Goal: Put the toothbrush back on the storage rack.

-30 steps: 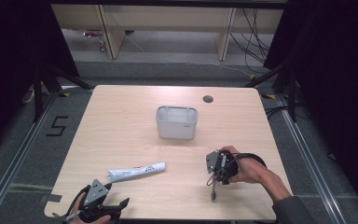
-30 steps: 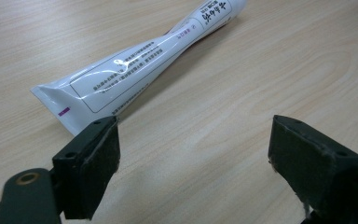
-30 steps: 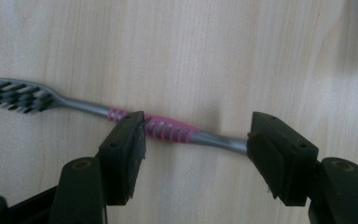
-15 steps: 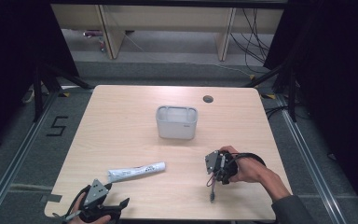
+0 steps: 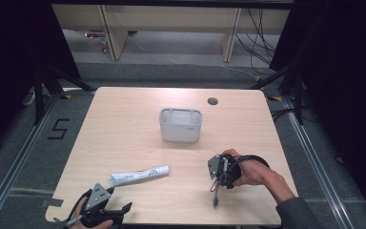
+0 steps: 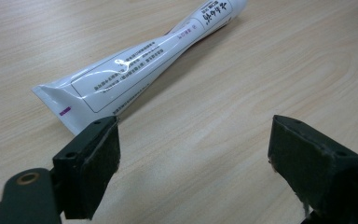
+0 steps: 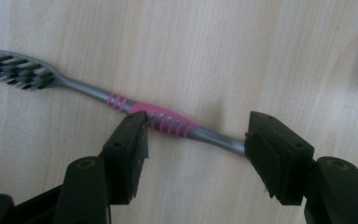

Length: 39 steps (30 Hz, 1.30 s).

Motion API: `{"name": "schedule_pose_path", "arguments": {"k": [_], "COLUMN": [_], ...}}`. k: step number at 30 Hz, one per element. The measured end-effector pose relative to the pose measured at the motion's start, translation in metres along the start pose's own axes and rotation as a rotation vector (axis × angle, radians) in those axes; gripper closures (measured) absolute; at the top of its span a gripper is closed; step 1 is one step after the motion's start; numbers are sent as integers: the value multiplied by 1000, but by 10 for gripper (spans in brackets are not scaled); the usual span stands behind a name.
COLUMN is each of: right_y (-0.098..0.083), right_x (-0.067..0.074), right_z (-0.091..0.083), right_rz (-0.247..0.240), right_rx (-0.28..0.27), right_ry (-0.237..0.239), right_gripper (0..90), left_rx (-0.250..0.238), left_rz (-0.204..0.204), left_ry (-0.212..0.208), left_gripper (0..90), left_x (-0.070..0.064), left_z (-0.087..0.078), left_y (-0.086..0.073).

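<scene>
Pale wooden table under me, nothing has shifted. My right gripper hangs spread over the toothbrush, its handle between the pads, not pinched yet. Off my left gripper, spread too, lies the toothpaste tube.

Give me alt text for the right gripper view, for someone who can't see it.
A grey toothbrush with a pink ribbed grip lies flat on a pale wooden table, its dark bristles at the upper left. The right tongs stand open over it, their two black jaws rising from the bottom edge on either side of the handle's lower part, not pressing on it.
</scene>
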State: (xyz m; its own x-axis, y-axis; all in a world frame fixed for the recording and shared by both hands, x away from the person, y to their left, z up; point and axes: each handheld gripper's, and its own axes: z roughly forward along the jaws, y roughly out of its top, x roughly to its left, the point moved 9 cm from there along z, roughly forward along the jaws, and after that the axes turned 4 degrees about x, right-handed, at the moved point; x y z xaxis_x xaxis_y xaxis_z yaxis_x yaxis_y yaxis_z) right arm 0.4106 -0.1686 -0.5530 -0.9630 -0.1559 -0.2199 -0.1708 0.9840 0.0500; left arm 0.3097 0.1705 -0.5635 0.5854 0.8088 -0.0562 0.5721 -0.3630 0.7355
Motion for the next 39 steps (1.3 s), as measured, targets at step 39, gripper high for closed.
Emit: {"name": "schedule_pose_path", "arguments": {"k": [39], "right_y": [5], "right_x": [6], "right_z": [9], "right_rz": [16], "right_rx": [27], "right_ry": [70], "right_gripper": [559], "left_rx": [3], "left_rz": [0], "left_ry": [4], "left_gripper": [163], "left_x": [1], "left_z": [0], "left_y": [0]}}
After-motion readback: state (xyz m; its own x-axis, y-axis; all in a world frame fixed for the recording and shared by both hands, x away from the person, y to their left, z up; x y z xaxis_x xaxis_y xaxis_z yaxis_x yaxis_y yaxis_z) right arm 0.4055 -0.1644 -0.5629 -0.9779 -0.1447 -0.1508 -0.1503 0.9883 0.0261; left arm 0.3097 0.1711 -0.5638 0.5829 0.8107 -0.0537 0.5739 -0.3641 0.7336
